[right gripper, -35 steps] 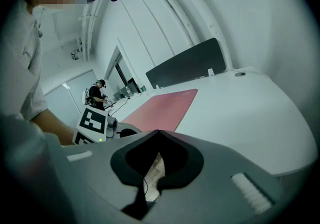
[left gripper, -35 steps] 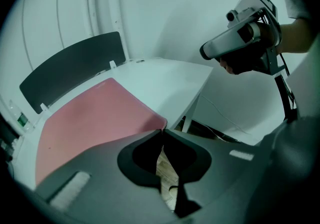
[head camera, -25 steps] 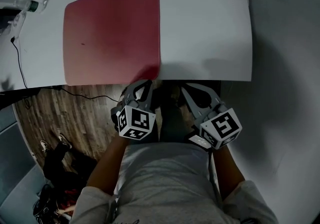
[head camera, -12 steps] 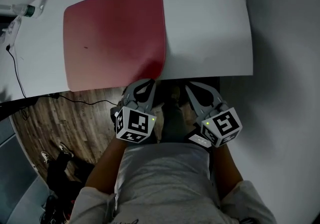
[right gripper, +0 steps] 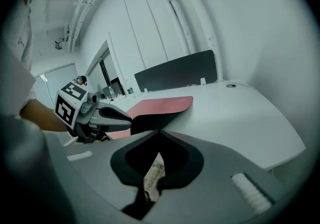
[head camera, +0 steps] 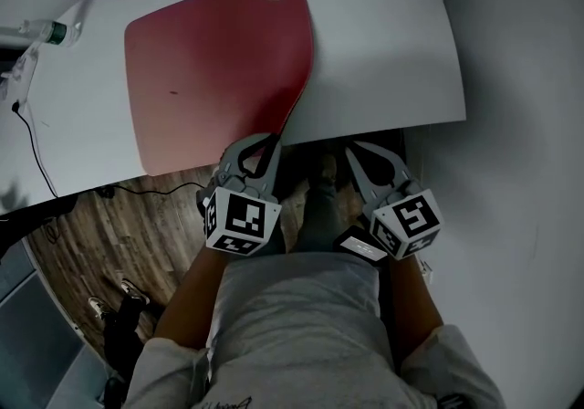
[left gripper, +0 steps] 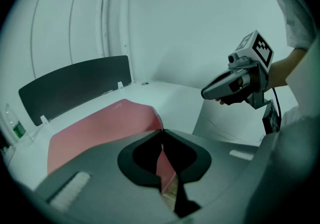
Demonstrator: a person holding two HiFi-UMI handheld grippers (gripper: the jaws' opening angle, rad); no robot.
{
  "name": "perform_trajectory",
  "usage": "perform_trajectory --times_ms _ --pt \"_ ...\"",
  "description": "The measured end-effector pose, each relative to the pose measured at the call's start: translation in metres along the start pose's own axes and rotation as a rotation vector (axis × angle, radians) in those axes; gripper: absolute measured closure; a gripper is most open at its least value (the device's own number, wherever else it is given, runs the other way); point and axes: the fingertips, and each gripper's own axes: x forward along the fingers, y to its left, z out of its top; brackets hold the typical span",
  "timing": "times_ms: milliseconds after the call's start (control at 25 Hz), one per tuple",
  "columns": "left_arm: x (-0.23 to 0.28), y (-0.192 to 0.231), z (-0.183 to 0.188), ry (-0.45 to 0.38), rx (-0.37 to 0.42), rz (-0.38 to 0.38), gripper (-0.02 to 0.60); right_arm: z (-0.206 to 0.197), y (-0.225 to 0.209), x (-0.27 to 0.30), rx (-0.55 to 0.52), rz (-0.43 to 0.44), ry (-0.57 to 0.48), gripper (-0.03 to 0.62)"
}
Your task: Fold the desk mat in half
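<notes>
- A white desk [head camera: 383,51] fills the upper part of the head view, with a red desk mat [head camera: 214,69] lying across its left half.
- Most of the mat lies flat and unfolded. Its near right corner curls up off the desk at the front edge.
- The left gripper [head camera: 271,138] is at that raised corner. Its jaws are nearly together, pinching the red mat between their tips.
- In the left gripper view, a strip of red mat runs down through the gap behind the jaw tips.
- The right gripper [head camera: 351,150] hovers just beside the left one, at the desk's front edge and apart from the mat.
- Its jaws meet at the tips and hold nothing. Only the floor shows through the gap behind them.
- The person's forearms and grey shirt fill the bottom of the head view.
- A dark divider panel [left gripper: 75,85] stands upright along the far edge of the desk.
- A clear bottle [head camera: 41,31] with a green band lies at the desk's far left, well away from the mat.
- A thin black cable [head camera: 27,138] trails over the left edge of the desk towards a wooden floor [head camera: 119,225].
</notes>
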Motion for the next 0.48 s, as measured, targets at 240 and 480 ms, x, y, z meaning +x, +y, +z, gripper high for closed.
perform_trajectory --times_ms 240,480 --pt "-0.018 0.022 -0.009 -0.013 -0.004 0.010 0.548 0.010 0.020 0.012 -0.018 -0.015 -0.016 0.586" --pt "-0.038 0.046 -0.024 -0.018 -0.025 0.040 0.548 0.016 0.045 0.029 -0.041 0.003 -0.007 0.586"
